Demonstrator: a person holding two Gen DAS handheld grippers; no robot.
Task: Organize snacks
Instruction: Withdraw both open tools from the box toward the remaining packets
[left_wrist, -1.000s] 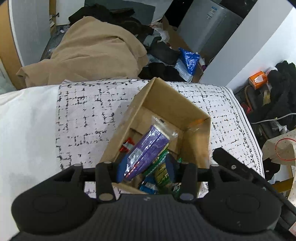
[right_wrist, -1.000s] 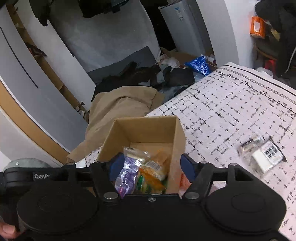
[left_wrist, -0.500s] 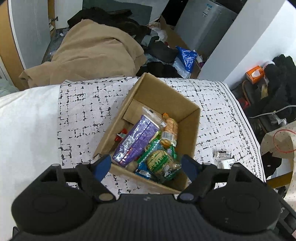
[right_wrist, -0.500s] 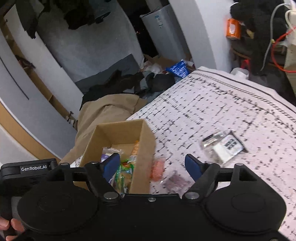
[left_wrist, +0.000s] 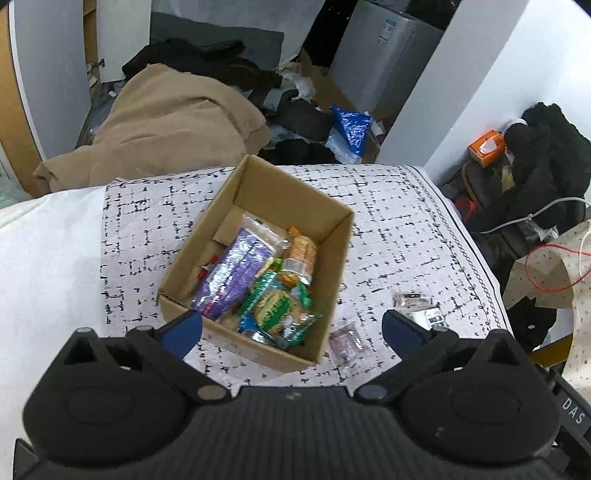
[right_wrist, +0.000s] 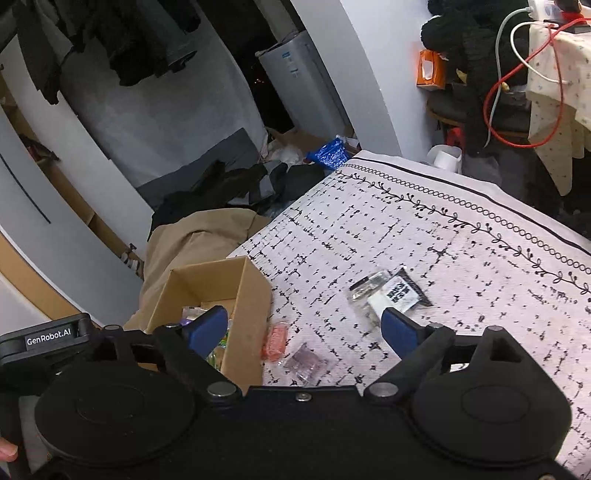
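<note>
- Snacks fill the cardboard box (left_wrist: 334, 236) near the patterned bedspread's (right_wrist: 424, 236) far edge: purple packet (left_wrist: 236, 271), green packet (left_wrist: 277, 306).
- Beside the box lie a pink packet (right_wrist: 275, 339), a mauve packet (right_wrist: 306, 361) and a clear packet (right_wrist: 391, 293).
- Left gripper (left_wrist: 291, 328) and right gripper (right_wrist: 304, 328): fingers spread apart, empty.

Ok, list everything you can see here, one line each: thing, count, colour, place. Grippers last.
cardboard box: one, brown, open, on the patterned cloth
purple packet: one, purple, inside the box, left side
orange packet: one, orange, inside the box, far right
green packets: several, green, inside the box, near end
pink packet: one, pink, on the cloth beside the box
pale purple packet: one, translucent purple, on the cloth right of the pink one
clear packets: a small pile, clear with black and white, on the cloth further right
patterned cloth: one, white with black marks, covering the surface
tan blanket: one, tan, on the floor beyond
left gripper: open, empty
right gripper: open, empty
</note>
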